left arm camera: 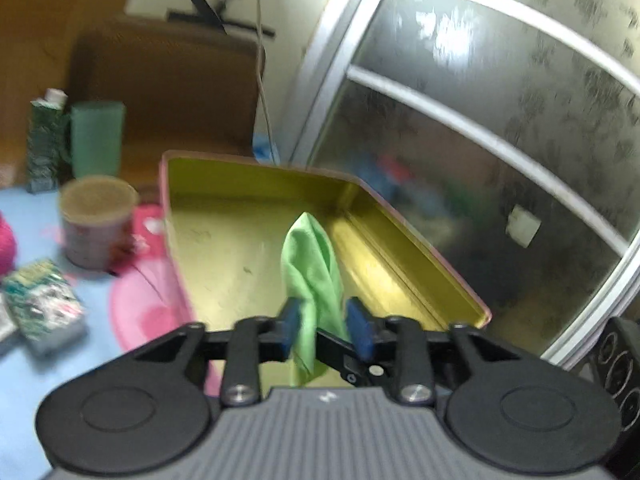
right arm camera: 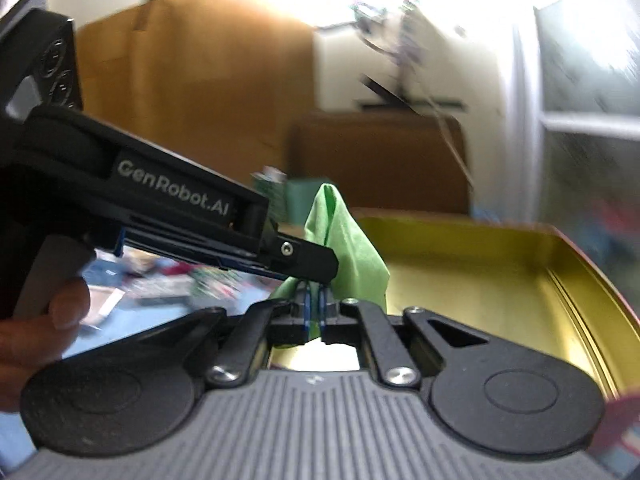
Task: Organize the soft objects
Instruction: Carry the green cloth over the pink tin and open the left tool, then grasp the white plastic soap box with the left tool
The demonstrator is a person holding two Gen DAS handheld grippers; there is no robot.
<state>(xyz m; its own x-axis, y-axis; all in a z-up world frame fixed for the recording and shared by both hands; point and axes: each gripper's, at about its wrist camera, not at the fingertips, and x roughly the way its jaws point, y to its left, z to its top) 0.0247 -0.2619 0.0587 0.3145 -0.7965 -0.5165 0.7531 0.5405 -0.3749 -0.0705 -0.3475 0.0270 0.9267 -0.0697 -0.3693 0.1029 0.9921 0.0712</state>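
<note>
Blurred packets (left arm camera: 44, 304), cloth's (left arm camera: 314, 276) lower end hidden

- A light green cloth (left arm camera: 314, 272) hangs bunched and creased, drawn up into a narrow peak, its folds trailing downward.
- The cloth is pinched between blue gripper pads (left arm camera: 291, 326) on either side, one fold dropping below them.
- From the right wrist view, the same green cloth (right arm camera: 348, 248) rises to a point, clamped from two directions.
- An open rectangular tin (left arm camera: 240, 232), gold inside with a pink outer rim, sits empty directly behind and beneath the cloth.
</note>
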